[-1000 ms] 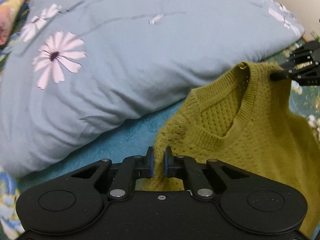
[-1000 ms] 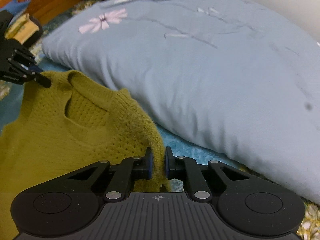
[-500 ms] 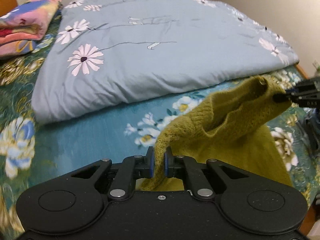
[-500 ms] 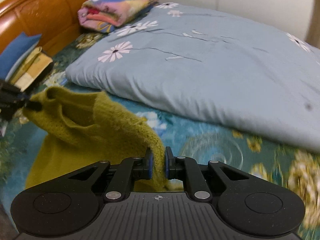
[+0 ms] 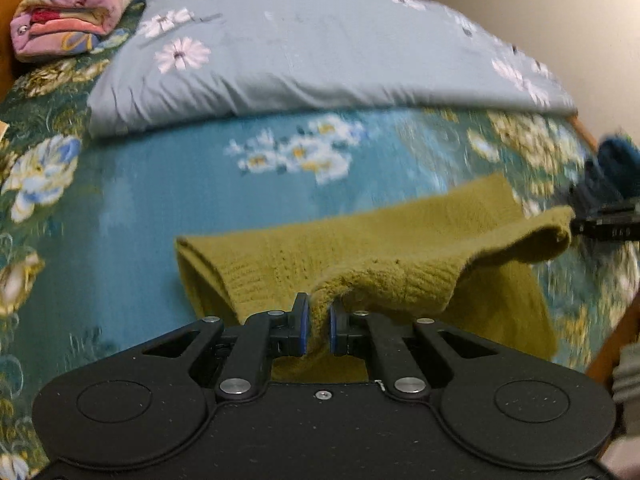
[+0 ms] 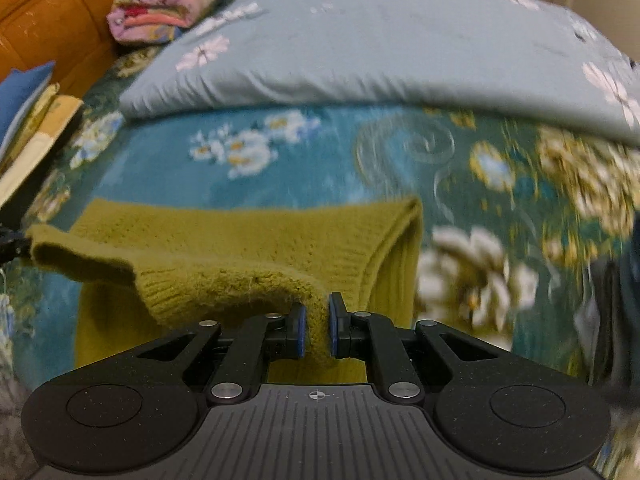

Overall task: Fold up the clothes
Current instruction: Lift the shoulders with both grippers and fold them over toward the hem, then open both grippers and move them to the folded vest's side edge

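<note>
In the left wrist view, the left tongs at lower centre pinch the near edge of the olive sweater, whose long axis runs left to right across the bed, its folded body lying just beyond. In the right wrist view, the right tongs likewise pinch that edge at lower centre, the sweater spreading toward the lower left; both tongs seem equally near.

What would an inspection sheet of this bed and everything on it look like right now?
Surface: bedspread, teal with flowers.
Job's things: olive sweater, doubled over, far part lying on the bed, near edge lifted.
Clutter: grey-blue duvet; folded colourful blanket; stacked cushions at the left edge.
Grippers: left gripper and right gripper each pinch the sweater's near edge.
Cables: nothing seen.
Surroundings: wooden headboard; pale wall.
</note>
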{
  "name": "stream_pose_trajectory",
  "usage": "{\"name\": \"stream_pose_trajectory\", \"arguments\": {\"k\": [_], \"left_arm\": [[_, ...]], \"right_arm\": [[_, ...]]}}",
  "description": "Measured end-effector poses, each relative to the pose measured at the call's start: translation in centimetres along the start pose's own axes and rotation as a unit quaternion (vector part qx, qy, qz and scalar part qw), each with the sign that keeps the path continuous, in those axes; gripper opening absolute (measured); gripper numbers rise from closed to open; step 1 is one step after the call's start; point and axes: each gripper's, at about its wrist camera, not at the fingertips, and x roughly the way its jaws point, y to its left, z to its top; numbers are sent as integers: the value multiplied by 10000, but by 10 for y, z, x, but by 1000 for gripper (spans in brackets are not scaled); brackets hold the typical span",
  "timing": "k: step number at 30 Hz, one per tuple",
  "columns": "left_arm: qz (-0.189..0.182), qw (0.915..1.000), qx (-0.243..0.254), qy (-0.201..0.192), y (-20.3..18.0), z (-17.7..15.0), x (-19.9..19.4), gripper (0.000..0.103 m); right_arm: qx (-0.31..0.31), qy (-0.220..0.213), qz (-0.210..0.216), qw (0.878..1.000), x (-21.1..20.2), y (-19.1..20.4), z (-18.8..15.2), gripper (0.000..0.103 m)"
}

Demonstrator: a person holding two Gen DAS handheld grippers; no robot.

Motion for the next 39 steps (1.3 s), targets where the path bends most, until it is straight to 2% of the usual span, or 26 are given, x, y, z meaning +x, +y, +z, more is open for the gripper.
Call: {"name": "stream_pose_trajectory", "arguments": {"k": [5,10,20,28,31,35,36,38,39], "left_arm": [[6,9996,1,268,-13,-35,11,7],[-10,9991,69,427,-22,-58,15,7],[83,9965,117,819,-23,-86,39,8],[124,9945,-55,1037,-21,-88,46,16],[128,9937,-141,1105,-19,-87,47,31],[41,9921,-492,1152,-10,-88,35,53],[-21,9913,-661,1137,-6,-88,30,58],[-132,9895,-1004,1035,3,-87,18,60],[-176,9886,-1181,922,8,-85,11,65]], "right_arm": [[215,235,-122,9994,1,3,-43,9],[302,368,-210,9986,6,4,-65,9],[130,837,-301,9959,34,8,-86,9],[185,1018,-354,9940,41,5,-92,10],[325,1052,-369,9932,34,0,-94,12],[512,1098,-389,9919,25,-6,-96,31],[559,1109,-394,9915,23,-8,-97,41],[652,1132,-404,9906,19,-11,-98,47],[699,1143,-409,9901,17,-12,-99,52]]}}
